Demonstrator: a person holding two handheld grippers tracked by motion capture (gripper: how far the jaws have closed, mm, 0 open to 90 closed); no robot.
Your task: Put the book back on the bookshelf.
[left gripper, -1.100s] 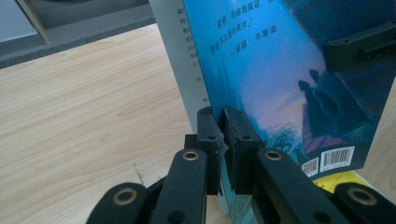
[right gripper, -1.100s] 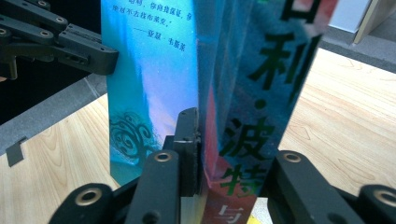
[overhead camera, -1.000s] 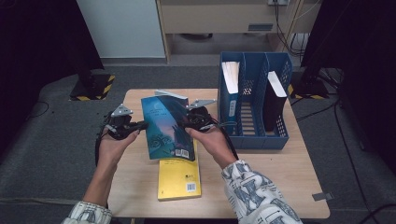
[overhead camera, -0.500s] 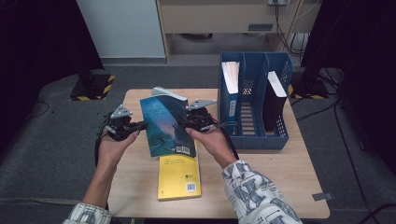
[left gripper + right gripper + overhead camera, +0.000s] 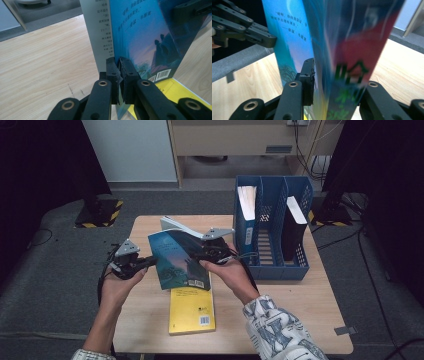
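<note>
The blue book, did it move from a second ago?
Yes, a little. The blue book has tipped up more, its top edge rising toward the blue file rack; the yellow book beneath lies where it was.

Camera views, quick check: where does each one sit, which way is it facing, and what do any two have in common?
High view: above the person's side, looking forward and down at the wooden table; both forearms, the left tool and the right tool hold the blue book.
Left gripper view: rides the left tool, looking along its jaws clamped on the book's edge.
Right gripper view: rides the right tool, its jaws either side of the blurred book.
Shared: the blue book; the high and left gripper views also share the yellow book.
</note>
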